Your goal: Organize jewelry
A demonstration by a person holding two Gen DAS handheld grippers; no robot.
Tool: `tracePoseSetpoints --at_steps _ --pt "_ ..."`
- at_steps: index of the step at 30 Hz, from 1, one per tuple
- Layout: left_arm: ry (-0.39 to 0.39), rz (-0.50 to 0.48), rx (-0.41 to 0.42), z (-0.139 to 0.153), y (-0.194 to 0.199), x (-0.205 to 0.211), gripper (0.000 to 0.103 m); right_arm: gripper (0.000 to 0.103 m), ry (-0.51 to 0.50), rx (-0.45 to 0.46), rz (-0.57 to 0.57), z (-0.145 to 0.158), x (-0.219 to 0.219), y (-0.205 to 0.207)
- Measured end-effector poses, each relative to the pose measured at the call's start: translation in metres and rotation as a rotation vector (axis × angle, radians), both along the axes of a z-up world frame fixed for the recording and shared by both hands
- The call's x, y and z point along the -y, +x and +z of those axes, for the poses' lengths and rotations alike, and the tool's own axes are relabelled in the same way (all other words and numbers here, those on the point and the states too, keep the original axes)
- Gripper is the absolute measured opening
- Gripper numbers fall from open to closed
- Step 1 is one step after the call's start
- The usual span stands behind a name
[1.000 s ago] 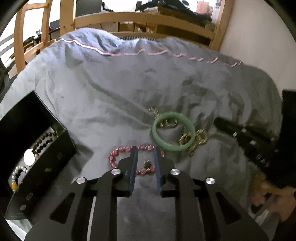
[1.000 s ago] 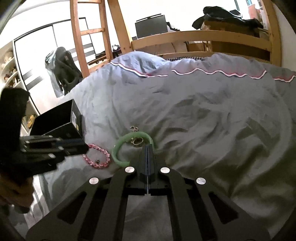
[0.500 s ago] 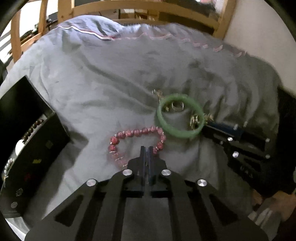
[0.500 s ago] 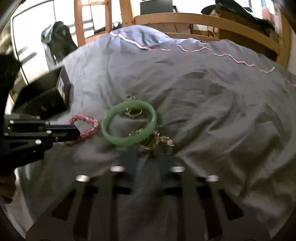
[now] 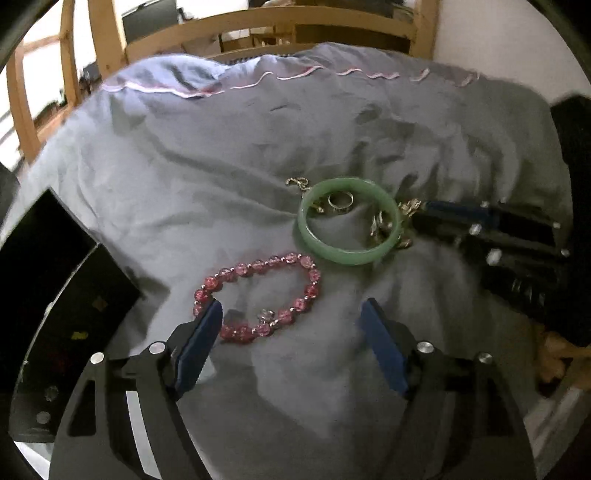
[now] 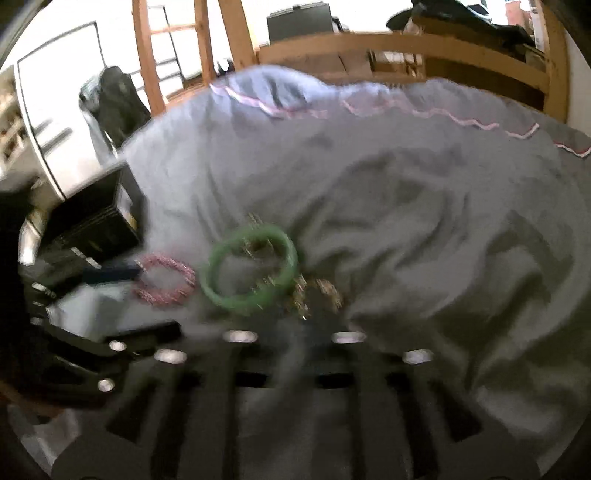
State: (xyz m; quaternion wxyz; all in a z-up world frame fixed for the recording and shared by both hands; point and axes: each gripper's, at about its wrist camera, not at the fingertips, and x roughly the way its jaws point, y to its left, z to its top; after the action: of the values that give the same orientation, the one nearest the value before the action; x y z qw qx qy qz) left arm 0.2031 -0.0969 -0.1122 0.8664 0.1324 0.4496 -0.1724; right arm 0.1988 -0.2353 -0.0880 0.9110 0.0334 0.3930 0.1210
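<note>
A pink bead bracelet lies on the grey duvet. My left gripper is open, its blue pads on either side of the bracelet's near part. A green bangle lies beyond it with a silver ring inside and gold pieces at its right edge. My right gripper shows in the left wrist view, close to the gold pieces. The right wrist view is blurred; the bracelet, bangle and gold pieces show there, and its own fingers cannot be made out.
A black jewelry box stands open at the left, also in the right wrist view. A wooden bed frame runs behind the duvet. A cabinet and a dark garment stand at the far left.
My left gripper has opened wide from shut and now straddles the pink bracelet. My right gripper has pulled back from over the bangle, and its view has blurred.
</note>
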Motion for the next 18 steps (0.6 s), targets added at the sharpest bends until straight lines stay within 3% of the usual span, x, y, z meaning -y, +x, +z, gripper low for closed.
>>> tracePoseSetpoints --at_steps 1,2,4,5,6,7,8,10,18 --pt "0.008 -0.007 -0.009 -0.003 0.000 0.001 0.063 0.066 -0.024 0.011 -0.011 -0.001 -0.002 -0.001" --pt "-0.011 -0.013 -0.027 -0.005 0.002 -0.001 0.055 0.066 -0.050 0.004 -0.018 -0.004 -0.003 0.001" --pt "-0.052 -0.010 -0.058 -0.005 0.006 -0.005 0.023 0.066 -0.049 0.001 -0.016 -0.008 -0.003 0.002" --pt "-0.065 -0.003 -0.066 -0.003 0.008 -0.007 0.015 0.064 -0.043 0.002 -0.013 -0.009 -0.002 0.003" --pt "-0.084 0.004 -0.074 -0.002 0.011 -0.010 0.010 0.052 -0.038 -0.003 -0.007 -0.010 -0.002 0.004" --pt "-0.098 0.014 -0.073 0.000 0.012 -0.013 0.009 0.037 -0.030 -0.015 -0.005 -0.012 -0.001 0.007" --pt "-0.108 0.023 -0.067 0.002 0.012 -0.015 0.008 0.032 -0.015 -0.017 -0.013 -0.012 0.002 0.009" --pt "-0.132 0.039 -0.047 0.008 0.010 -0.020 0.008 0.010 0.043 -0.023 -0.030 -0.011 0.009 0.012" --pt "-0.239 0.075 0.007 0.036 0.011 -0.035 0.008 0.008 0.253 0.080 -0.043 0.019 0.024 0.004"
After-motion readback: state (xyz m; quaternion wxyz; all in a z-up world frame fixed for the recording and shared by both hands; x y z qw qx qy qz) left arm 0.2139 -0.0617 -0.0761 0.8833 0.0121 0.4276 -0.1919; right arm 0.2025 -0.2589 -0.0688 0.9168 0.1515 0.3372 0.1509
